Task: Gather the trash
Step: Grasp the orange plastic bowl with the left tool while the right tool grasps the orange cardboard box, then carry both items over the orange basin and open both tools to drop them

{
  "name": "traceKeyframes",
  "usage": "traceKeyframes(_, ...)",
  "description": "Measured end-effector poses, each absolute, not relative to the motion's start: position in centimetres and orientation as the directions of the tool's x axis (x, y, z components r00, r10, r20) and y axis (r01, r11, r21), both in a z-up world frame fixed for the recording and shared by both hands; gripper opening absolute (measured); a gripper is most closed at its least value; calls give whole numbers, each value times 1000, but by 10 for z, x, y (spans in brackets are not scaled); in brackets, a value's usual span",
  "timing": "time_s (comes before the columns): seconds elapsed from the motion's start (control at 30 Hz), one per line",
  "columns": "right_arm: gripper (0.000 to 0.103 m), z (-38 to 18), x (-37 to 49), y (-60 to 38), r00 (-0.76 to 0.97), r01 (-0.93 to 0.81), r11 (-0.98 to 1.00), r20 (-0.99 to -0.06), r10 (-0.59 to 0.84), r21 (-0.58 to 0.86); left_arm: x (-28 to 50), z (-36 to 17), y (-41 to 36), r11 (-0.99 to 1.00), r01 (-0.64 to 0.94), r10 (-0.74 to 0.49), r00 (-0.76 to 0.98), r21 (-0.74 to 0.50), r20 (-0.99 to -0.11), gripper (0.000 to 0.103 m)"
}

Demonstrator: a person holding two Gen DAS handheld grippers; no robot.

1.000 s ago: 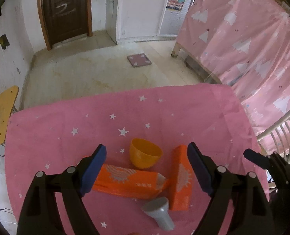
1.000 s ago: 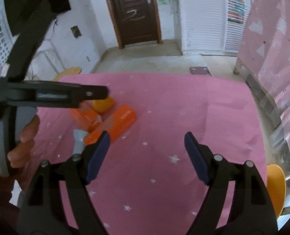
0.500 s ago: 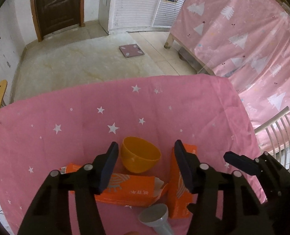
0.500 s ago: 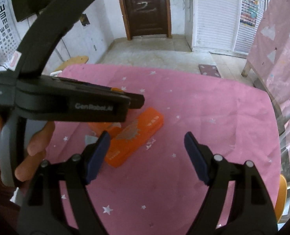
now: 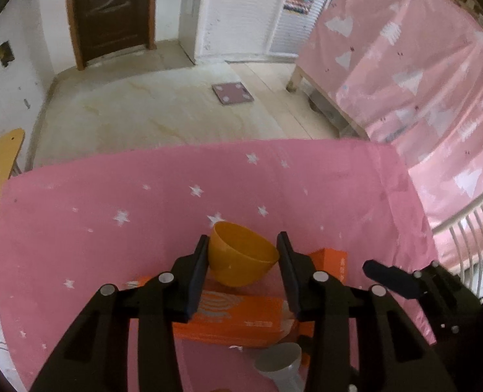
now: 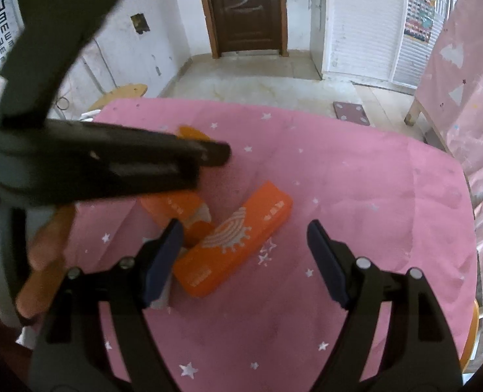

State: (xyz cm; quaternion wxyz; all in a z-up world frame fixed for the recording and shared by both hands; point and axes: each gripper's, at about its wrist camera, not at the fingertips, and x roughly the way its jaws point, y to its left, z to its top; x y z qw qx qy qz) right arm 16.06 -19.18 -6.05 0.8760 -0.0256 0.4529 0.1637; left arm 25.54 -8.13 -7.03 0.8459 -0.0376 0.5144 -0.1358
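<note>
A yellow-orange bowl (image 5: 241,258) sits between the fingers of my left gripper (image 5: 243,258), which have closed in on its sides. Below it lie two orange cartons (image 5: 235,320) and a grey cup (image 5: 280,364) on the pink star cloth (image 5: 111,202). In the right wrist view my right gripper (image 6: 244,251) is open and empty, hovering above one orange carton (image 6: 235,241). A second carton (image 6: 176,209) lies left of it. The left gripper's body (image 6: 94,163) crosses the view and hides most of the bowl (image 6: 192,132).
The table's far edge drops to a bare floor with a small pink scale (image 5: 232,93). A pink-draped bed (image 5: 404,75) stands at right, a white rack (image 5: 470,235) beside the table, a wooden stool (image 5: 0,170) at left.
My left gripper moved forward over the cartons and closed from wide open onto the bowl. My right gripper drifted left toward the cartons and stayed open.
</note>
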Motion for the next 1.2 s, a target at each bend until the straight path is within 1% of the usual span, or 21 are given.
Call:
traceKeyframes(0.2,75,-62,175,-188,532,-277,954,-808,253,116,255,-54,-62,964,152,-266,474,-219,-840,34)
traceKeyframes(0.33,74,-68,184,-186,522,-234,968,-829,201,87,252,-54,-59,963,151,-270,476,-224,-837,34)
traceKeyframes(0.37,66,-70,185,-185,516,-227,971,-836,187,78,252,-55,-59,963,152,-269,476,-223,-837,34)
traceKeyframes(0.4,62,-73,187,-185,511,-219,974,-843,168,62,251,-56,-59,963,151,-267,476,-221,-838,34)
traceKeyframes(0.47,60,-75,189,-185,509,-213,976,-846,158,55,249,-56,-57,966,149,-259,484,-213,-836,34)
traceKeyframes(0.53,52,-75,189,-186,508,-218,974,-846,160,53,248,-56,-57,966,152,-258,486,-210,-835,34)
traceKeyframes(0.57,45,-74,188,-185,512,-218,975,-846,149,40,247,-56,-55,965,153,-261,485,-213,-834,34)
traceKeyframes(0.63,40,-74,187,-185,516,-218,976,-845,140,29,246,-55,-52,964,151,-266,485,-219,-833,34)
traceKeyframes(0.67,33,-74,186,-186,519,-214,976,-843,141,32,246,-55,-52,964,151,-266,486,-220,-832,34)
traceKeyframes(0.77,31,-75,182,-190,529,-207,977,-835,149,44,245,-54,-51,965,146,-261,490,-217,-832,34)
traceKeyframes(0.8,26,-75,181,-190,531,-208,977,-834,152,46,244,-54,-50,966,146,-259,491,-215,-832,34)
traceKeyframes(0.87,22,-75,179,-191,531,-213,976,-832,158,49,242,-54,-51,968,142,-252,493,-209,-832,34)
traceKeyframes(1.2,22,-64,165,-203,572,-213,975,-800,183,70,234,-46,-58,972,140,-236,500,-191,-833,34)
